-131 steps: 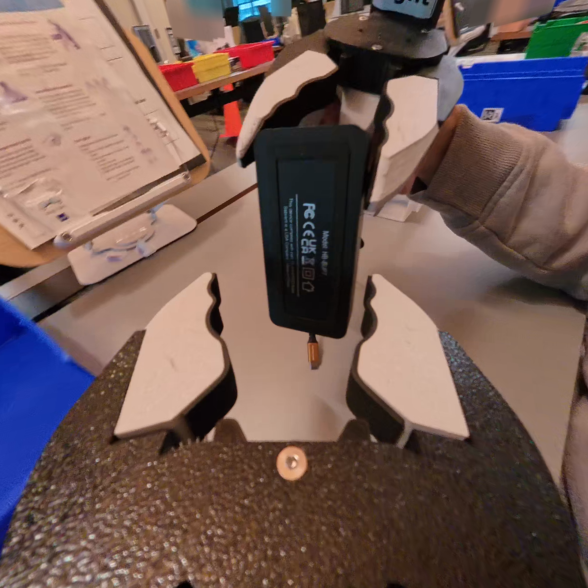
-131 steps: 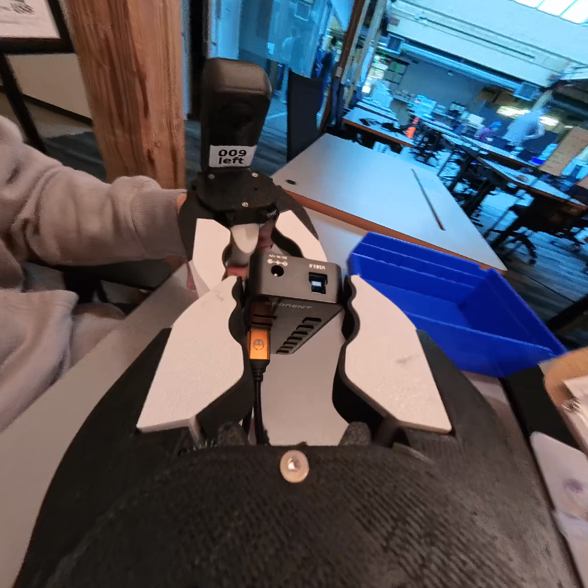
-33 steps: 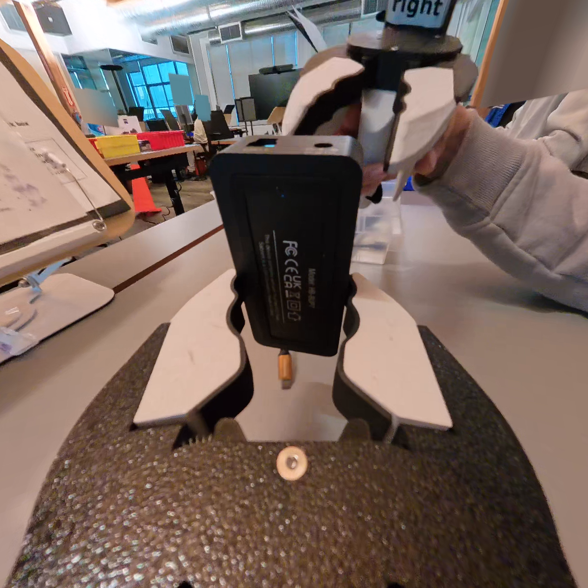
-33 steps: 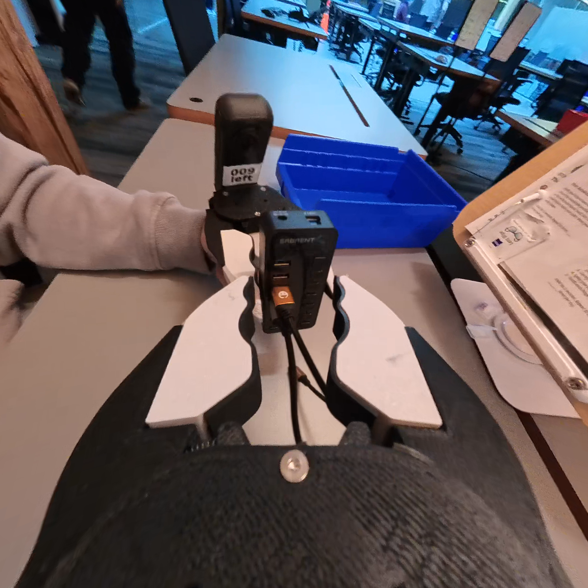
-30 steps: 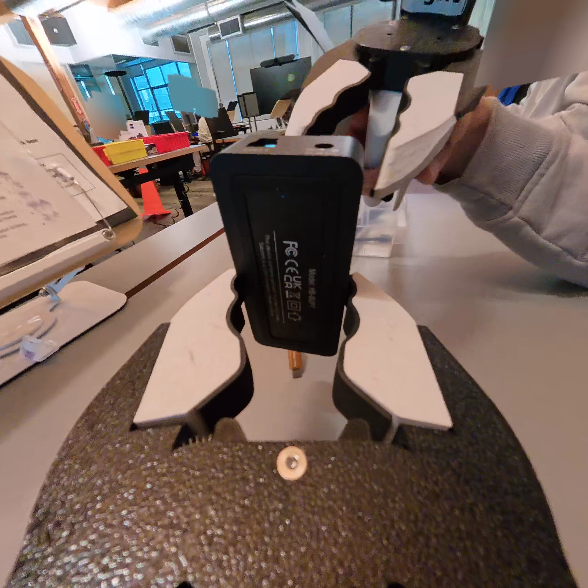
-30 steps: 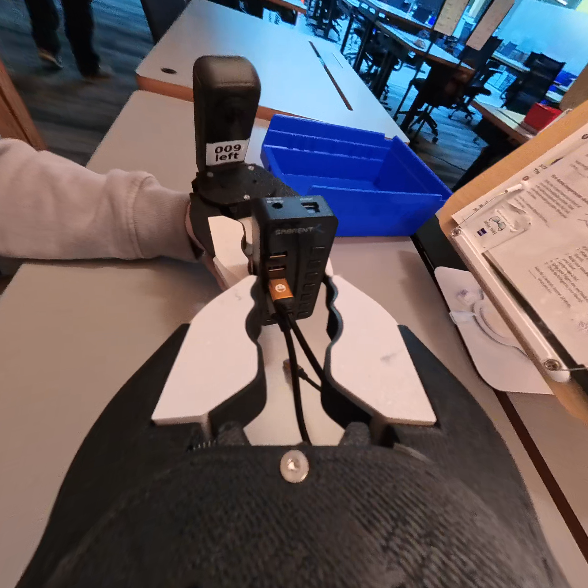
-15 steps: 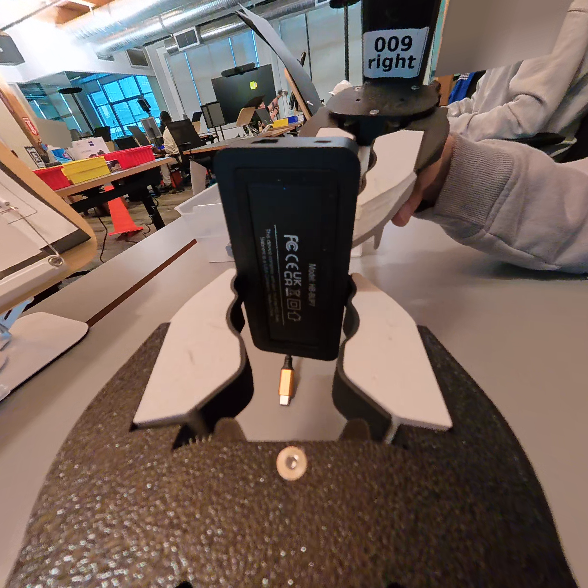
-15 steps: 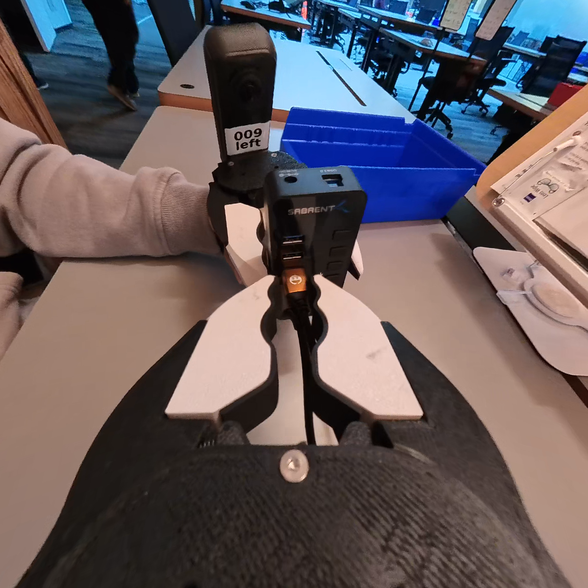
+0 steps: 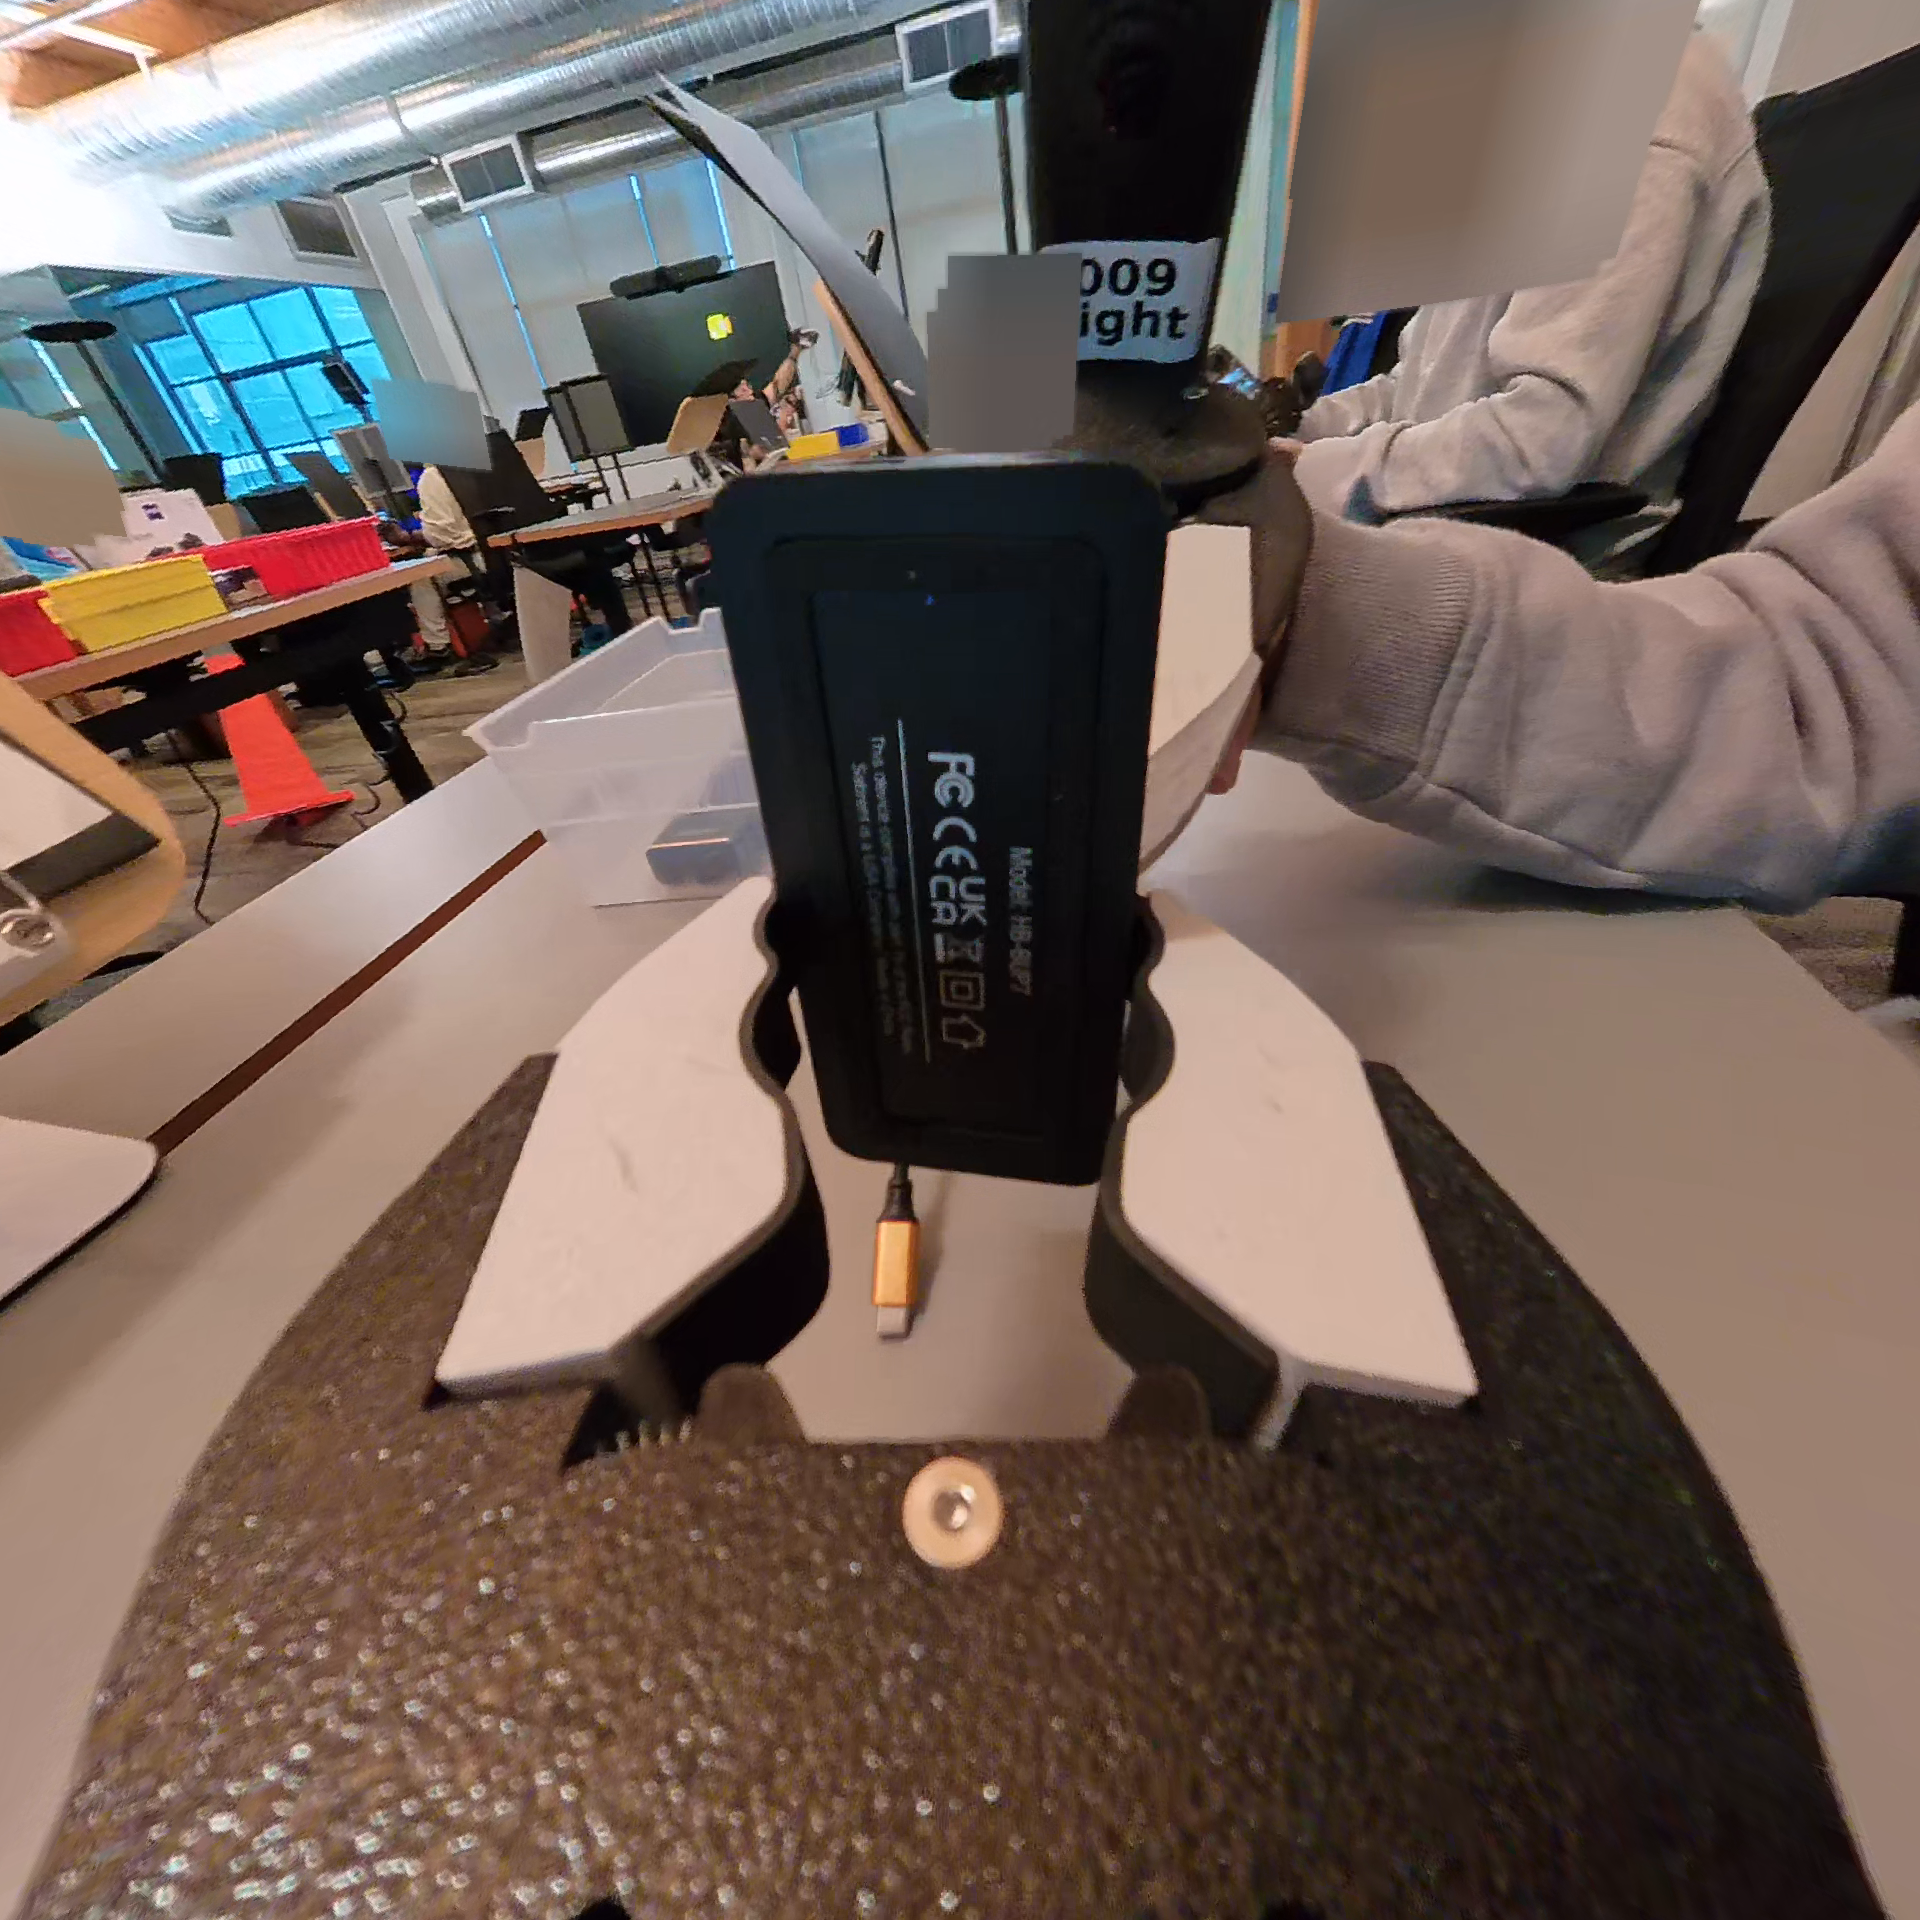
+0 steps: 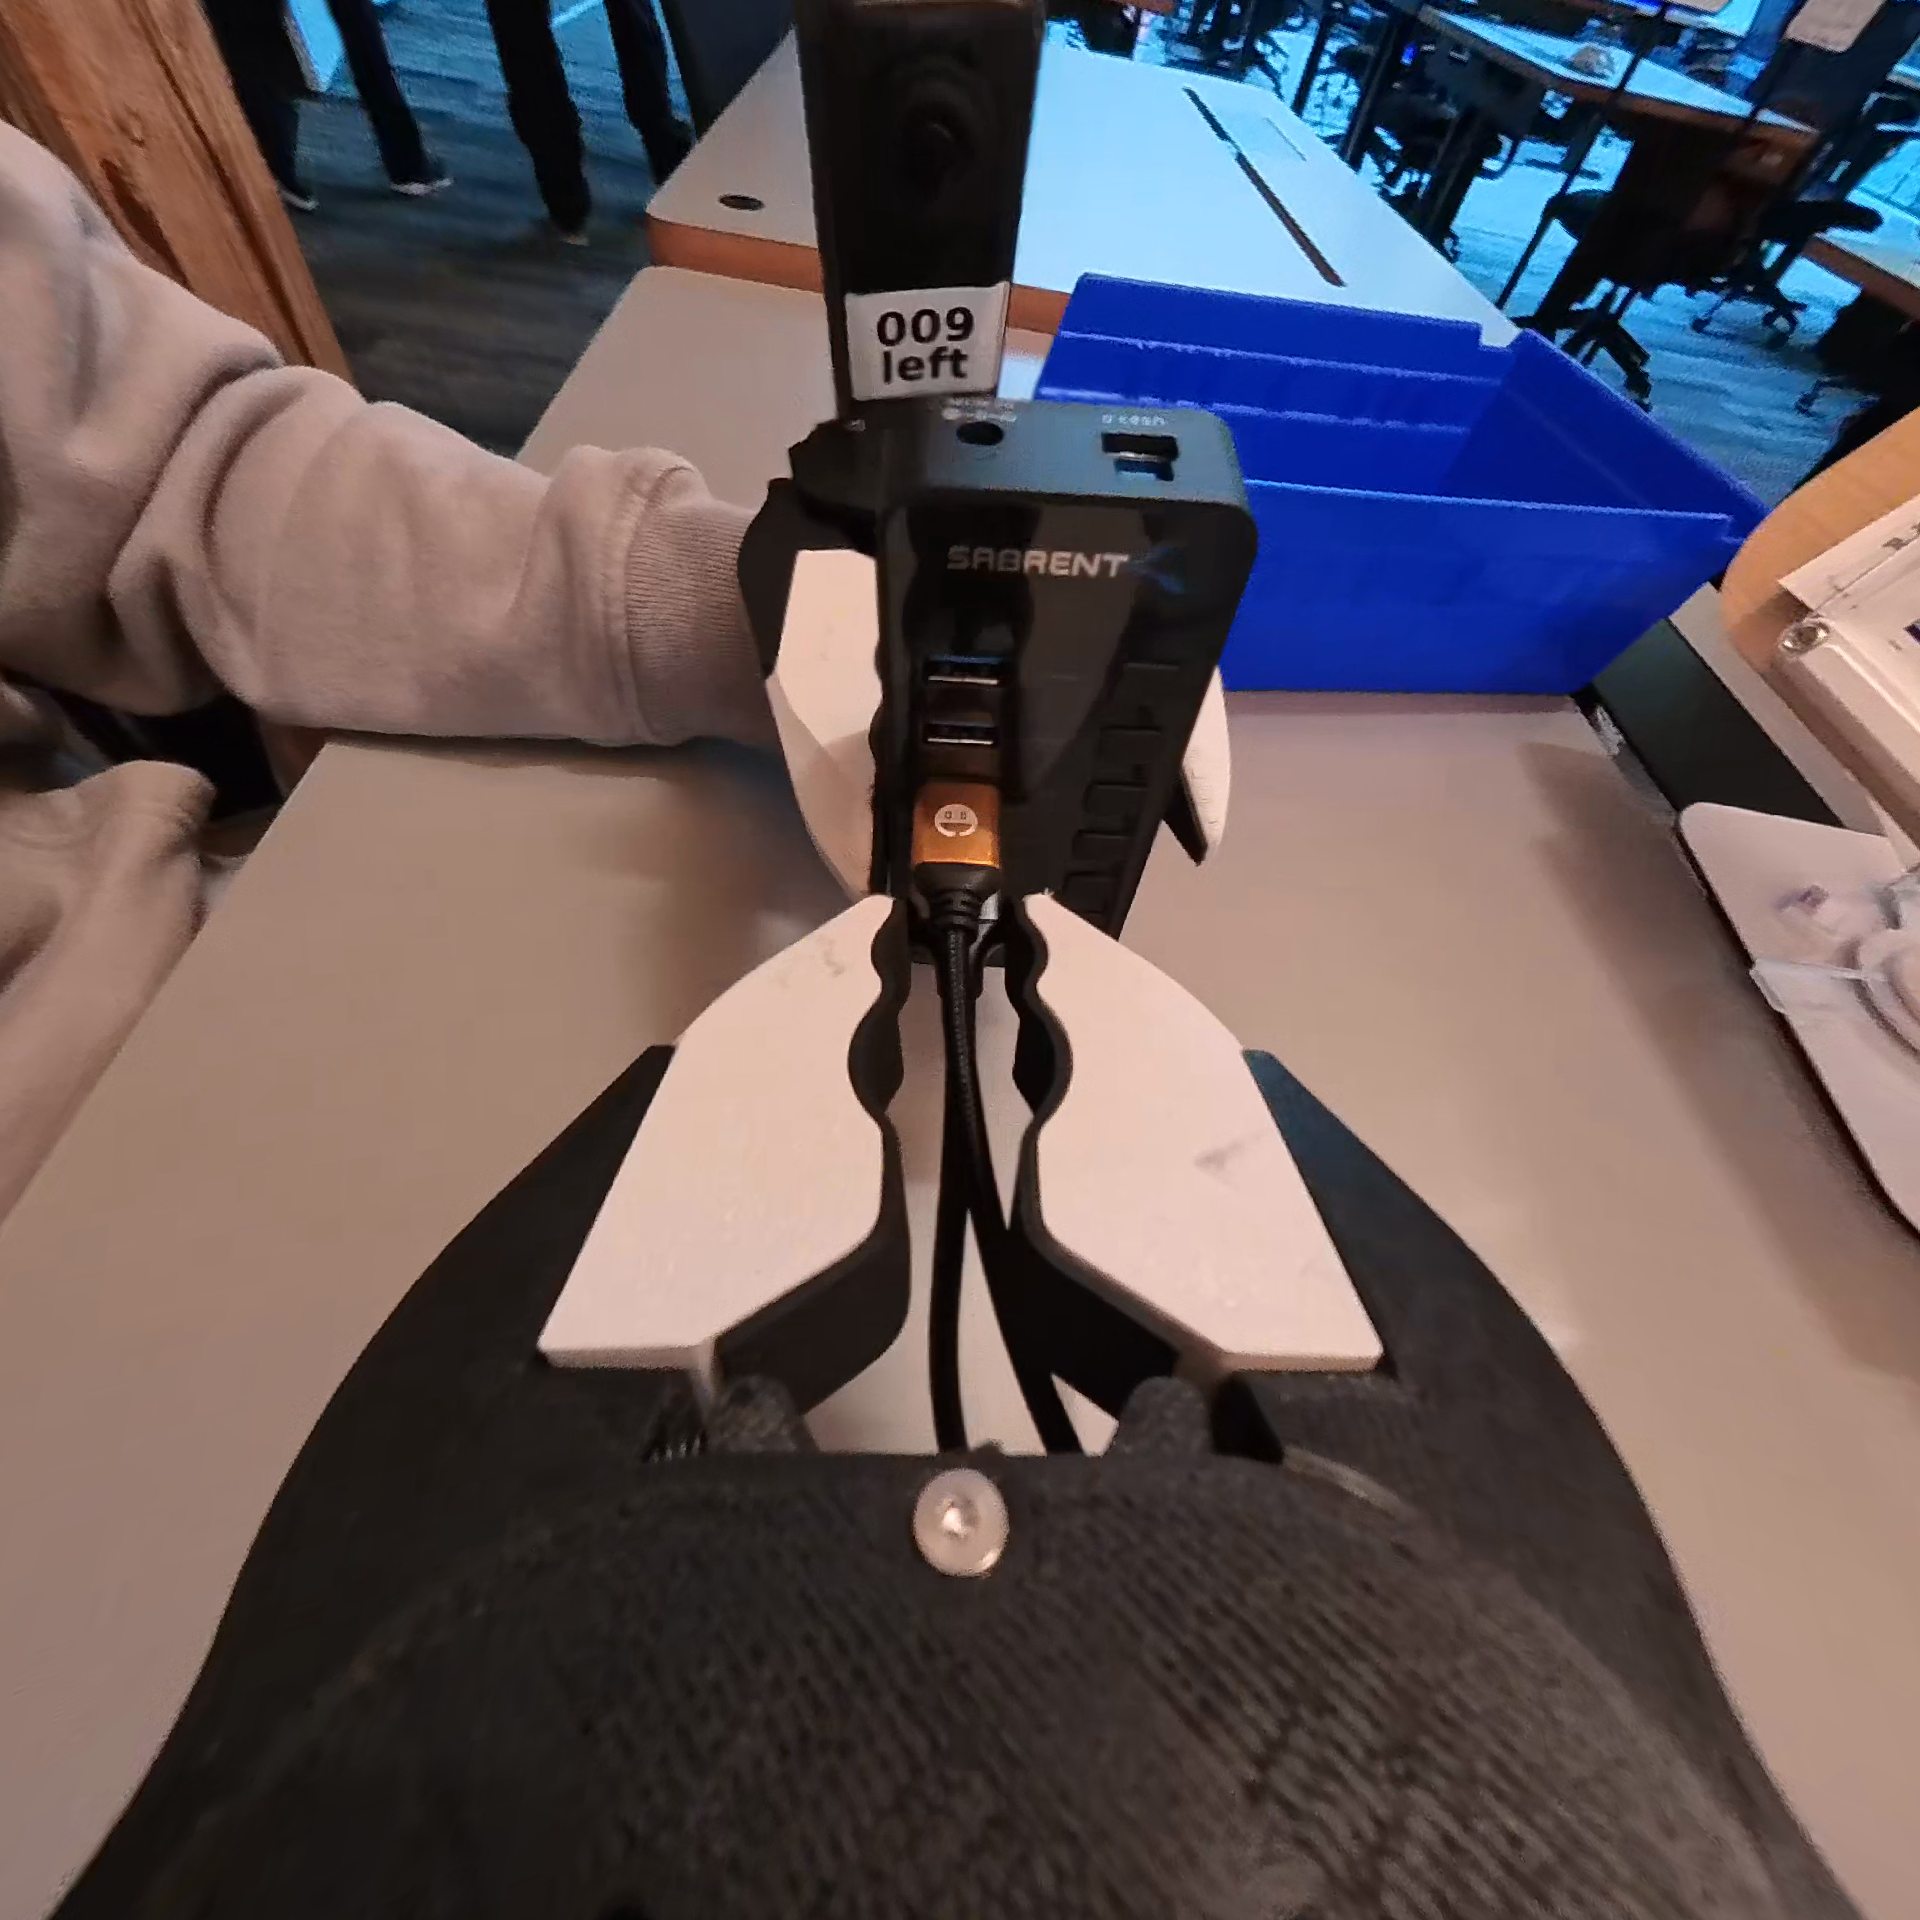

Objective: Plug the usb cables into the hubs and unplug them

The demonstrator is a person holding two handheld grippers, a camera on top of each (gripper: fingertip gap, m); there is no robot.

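Above the grey table (image 10: 416,1039), near its middle, the left gripper (image 9: 951,997) clamps the black hub (image 9: 940,810) upright, while the right gripper (image 10: 961,920) pinches the braided cable (image 10: 954,1049) just behind its orange plug (image 10: 954,826). That plug sits in a port, so plugging looks done and unplugging remains. Only the right wrist view shows the ports; the left shows the cable's loose orange end (image 9: 894,1262) hanging below.

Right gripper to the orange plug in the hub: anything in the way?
Nothing visible. The right gripper has its fingertips just below the orange USB plug, closed narrowly around the braided cable. The plug sits in the third port of the black hub, which the left gripper clamps upright.
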